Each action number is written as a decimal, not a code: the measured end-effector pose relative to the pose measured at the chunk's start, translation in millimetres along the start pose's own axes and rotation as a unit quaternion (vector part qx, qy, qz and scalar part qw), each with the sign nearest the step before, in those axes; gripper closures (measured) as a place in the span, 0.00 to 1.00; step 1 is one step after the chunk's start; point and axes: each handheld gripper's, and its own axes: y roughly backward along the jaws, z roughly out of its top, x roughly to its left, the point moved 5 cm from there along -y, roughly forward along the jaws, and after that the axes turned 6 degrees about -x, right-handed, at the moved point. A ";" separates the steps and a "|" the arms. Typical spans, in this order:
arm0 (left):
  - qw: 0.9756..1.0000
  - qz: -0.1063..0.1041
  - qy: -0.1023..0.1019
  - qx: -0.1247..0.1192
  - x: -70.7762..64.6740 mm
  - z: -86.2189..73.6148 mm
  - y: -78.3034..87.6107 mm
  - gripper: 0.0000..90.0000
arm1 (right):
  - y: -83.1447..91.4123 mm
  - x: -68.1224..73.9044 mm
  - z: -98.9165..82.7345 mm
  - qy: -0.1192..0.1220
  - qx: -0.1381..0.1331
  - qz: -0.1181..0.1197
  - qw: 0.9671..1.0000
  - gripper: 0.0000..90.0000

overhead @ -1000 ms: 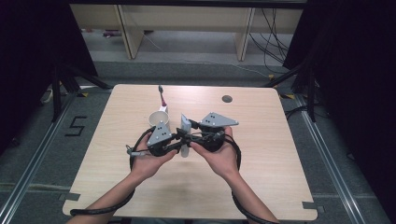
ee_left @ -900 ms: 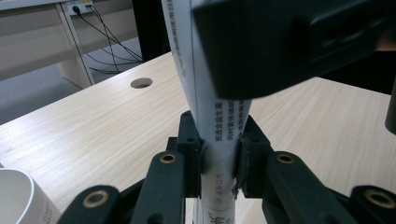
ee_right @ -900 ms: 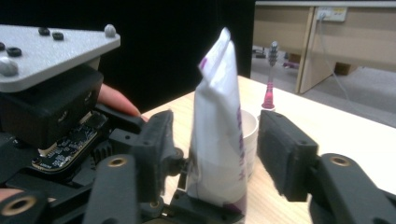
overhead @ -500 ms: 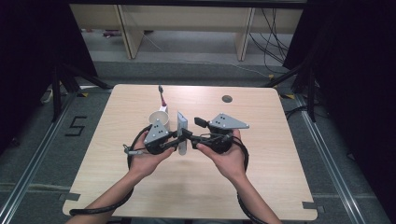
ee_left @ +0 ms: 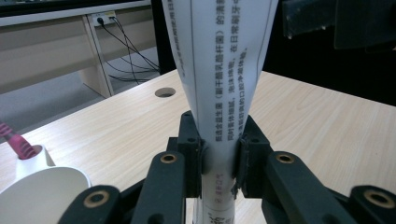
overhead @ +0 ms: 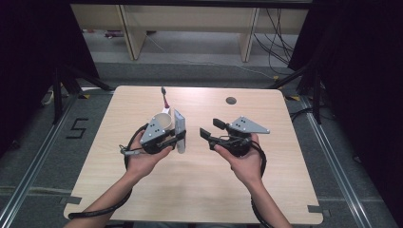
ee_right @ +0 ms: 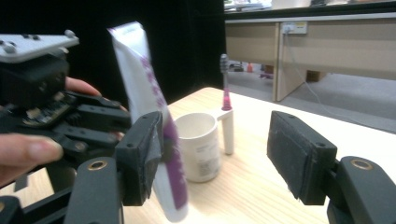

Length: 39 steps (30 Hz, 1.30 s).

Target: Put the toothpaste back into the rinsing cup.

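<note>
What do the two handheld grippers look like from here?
Both the left gripper and the right gripper are black two-jaw tools, each topped by a grey three-cornered plate with small dark dots. Brass-coloured pivots show at the jaw links. A black cable loops from each. Forearms are bare.

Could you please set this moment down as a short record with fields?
Setting: wooden table
Left gripper: shut on the toothpaste tube, held upright, crimped end up
Right gripper: open, nothing between its pads, jaws just opened, apart from the tube
Cup: white, upright on the table beyond the tube
Toothbrush: pink handle, standing in the holder on the cup's side
Table hole: far edge, uncovered
</note>
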 end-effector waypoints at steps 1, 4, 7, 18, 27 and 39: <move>1.000 0.002 0.000 -0.001 1.2 0.9 0.5 0.83 | 0.9 -2.9 -1.2 0.003 -0.004 -0.004 1.000 0.41; 1.000 0.006 0.000 -0.005 4.8 3.3 2.5 0.83 | 4.6 -8.2 -5.2 0.000 0.000 -0.011 1.000 0.41; 1.000 0.010 0.000 -0.008 8.7 5.9 4.6 0.83 | 7.2 -14.1 -9.8 -0.002 -0.004 -0.020 1.000 0.40; 1.000 0.022 0.002 -0.020 19.1 15.5 9.7 0.83 | 18.5 -33.7 -28.5 0.001 0.014 -0.054 0.998 0.39; 0.995 0.065 -0.069 -0.024 43.2 30.3 17.4 0.83 | 27.1 -47.0 -45.3 -0.003 0.022 -0.073 0.997 0.39; 0.995 0.067 -0.065 -0.027 54.3 41.1 19.7 0.83 | 40.0 -61.4 -69.1 -0.016 0.033 -0.105 0.994 0.38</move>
